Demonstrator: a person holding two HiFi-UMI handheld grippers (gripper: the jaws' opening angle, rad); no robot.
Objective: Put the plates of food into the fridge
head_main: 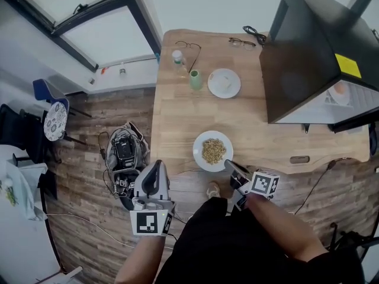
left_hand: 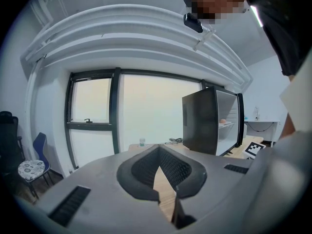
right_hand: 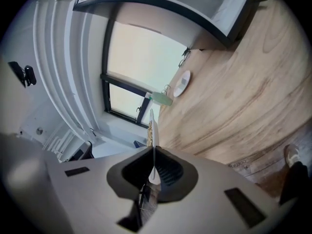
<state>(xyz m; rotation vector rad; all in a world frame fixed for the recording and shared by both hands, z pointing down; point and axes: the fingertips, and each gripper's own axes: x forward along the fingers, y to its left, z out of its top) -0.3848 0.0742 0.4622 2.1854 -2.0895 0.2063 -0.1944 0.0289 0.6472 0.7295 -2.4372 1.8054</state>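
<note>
r gripper [head_main: 232, 167]: my jaws clenched on plate of food [head_main: 199, 149], gripping its rim at 5 o'clock.
l gripper [head_main: 155, 171]: my jaws pressed together, empty, off table [head_main: 177, 120] edge, 8 o'clock from plate of food.
fridge [head_main: 302, 58]: open, 1 o'clock from plate of food.

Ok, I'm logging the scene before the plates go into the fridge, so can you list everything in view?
table: one, light wood, centre
near plate: one, white, grain-like food, table's near edge
far plate: one, white, pale food, table's far side
cup: one, green, left of the far plate
bottle: one, small, clear, beyond the cup
glasses: two pairs, dark frames, table's far edge
fridge: one, black, door open, on the table's right
backpack: one, grey and black, floor left of the table
chair: one, blue, patterned seat, far left
left gripper: one, grey, shut, empty
right gripper: one, grey, shut on the near plate's rim
</note>
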